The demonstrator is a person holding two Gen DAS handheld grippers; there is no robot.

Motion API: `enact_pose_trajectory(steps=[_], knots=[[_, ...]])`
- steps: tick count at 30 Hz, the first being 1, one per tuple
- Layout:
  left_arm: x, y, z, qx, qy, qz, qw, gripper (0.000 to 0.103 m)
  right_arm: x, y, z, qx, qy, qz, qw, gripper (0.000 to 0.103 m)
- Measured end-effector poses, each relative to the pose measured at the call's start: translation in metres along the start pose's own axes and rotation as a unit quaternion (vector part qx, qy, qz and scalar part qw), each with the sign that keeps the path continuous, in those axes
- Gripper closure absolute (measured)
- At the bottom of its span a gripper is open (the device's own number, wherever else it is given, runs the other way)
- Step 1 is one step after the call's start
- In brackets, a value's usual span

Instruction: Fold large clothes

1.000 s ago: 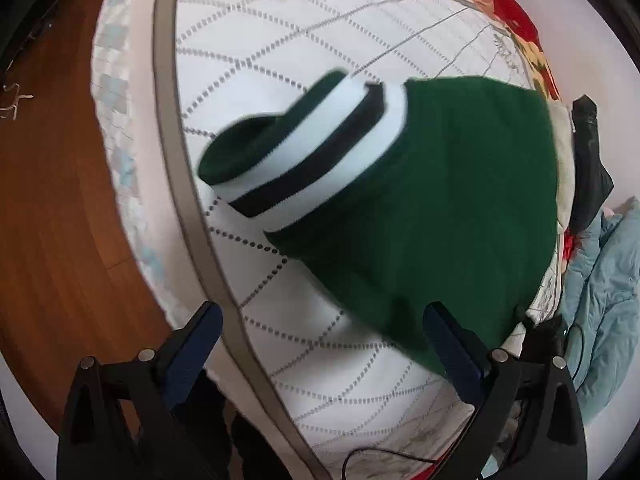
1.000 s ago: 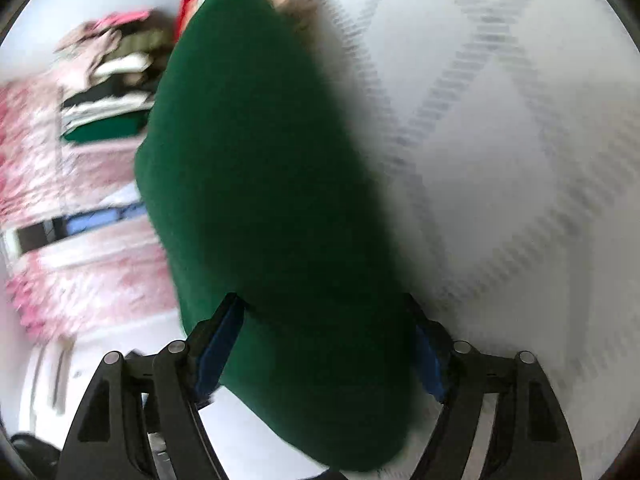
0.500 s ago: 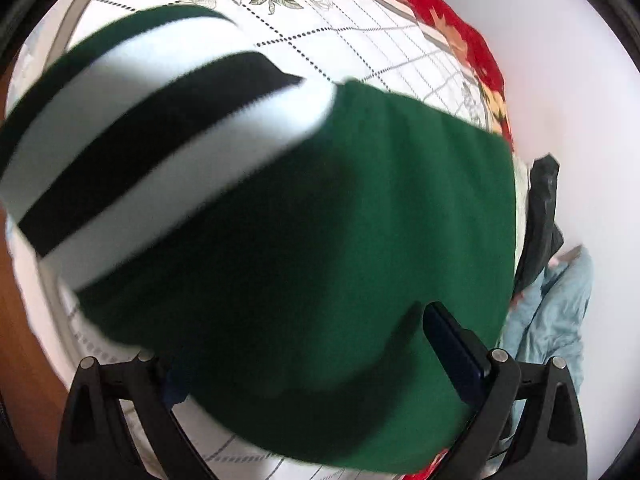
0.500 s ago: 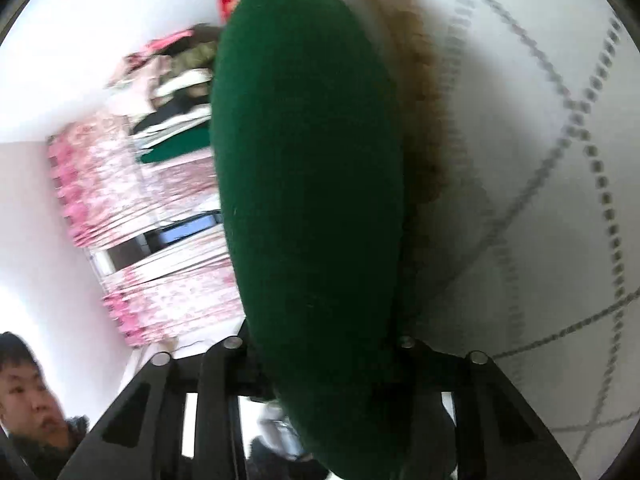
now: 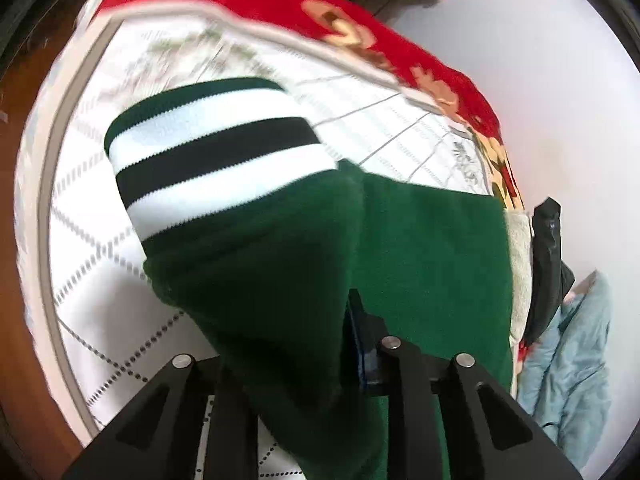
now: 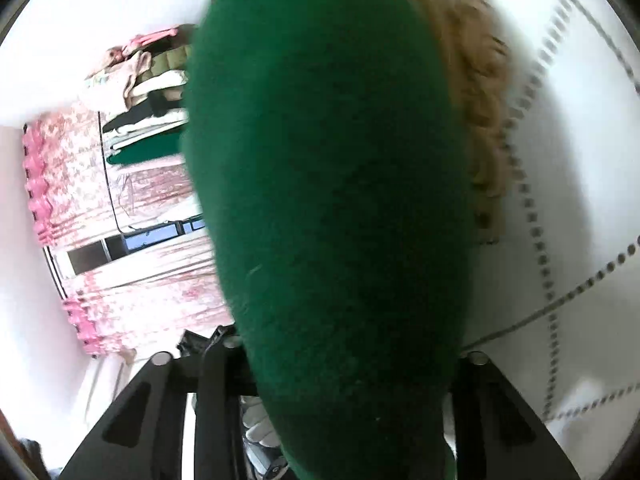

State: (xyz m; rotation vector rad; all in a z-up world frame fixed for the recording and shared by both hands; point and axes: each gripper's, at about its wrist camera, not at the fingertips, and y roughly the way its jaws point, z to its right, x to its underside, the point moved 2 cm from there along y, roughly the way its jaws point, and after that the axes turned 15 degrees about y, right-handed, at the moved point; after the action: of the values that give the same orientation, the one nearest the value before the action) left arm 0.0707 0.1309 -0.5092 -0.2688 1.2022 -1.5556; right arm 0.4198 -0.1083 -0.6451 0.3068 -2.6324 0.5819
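A dark green garment (image 5: 420,256) lies on a white quilted bed (image 5: 100,288). Its sleeve ends in a white and black striped cuff (image 5: 216,160). My left gripper (image 5: 296,344) is shut on the green sleeve, which hides the left finger and drapes forward over the bed. In the right wrist view the green garment (image 6: 332,208) fills the middle, held up off the bed, with tan fleece lining (image 6: 480,92) at its right side. My right gripper (image 6: 344,360) is shut on the green fabric, and the fabric hides its fingertips.
A red floral blanket (image 5: 360,32) lies along the bed's far edge. A black item (image 5: 546,264) and a light blue garment (image 5: 572,368) lie at the right. Wooden floor (image 5: 16,360) is left of the bed. Pink curtains (image 6: 120,264) and stacked clothes (image 6: 148,100) stand behind.
Both grippers closed on the green garment. The left one moved in over the sleeve and gripped it. The right one lifted its edge up off the bed.
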Motion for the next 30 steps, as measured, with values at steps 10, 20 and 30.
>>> enact_pose_trajectory(steps=[10, 20, 30], knots=[[-0.058, -0.065, 0.072, 0.009, 0.069, 0.032, 0.9971, 0.087, 0.026, -0.054, -0.102, -0.016, -0.068, 0.007, 0.998, 0.073], [-0.166, -0.088, 0.168, 0.063, 0.107, 0.065, 0.9902, 0.087, 0.009, -0.129, -0.284, -0.033, -0.148, 0.05, 0.987, 0.073], [-0.271, -0.006, 0.331, 0.164, 0.165, 0.077, 0.9696, 0.087, -0.093, -0.234, -0.435, -0.067, -0.174, 0.164, 0.969, 0.073]])
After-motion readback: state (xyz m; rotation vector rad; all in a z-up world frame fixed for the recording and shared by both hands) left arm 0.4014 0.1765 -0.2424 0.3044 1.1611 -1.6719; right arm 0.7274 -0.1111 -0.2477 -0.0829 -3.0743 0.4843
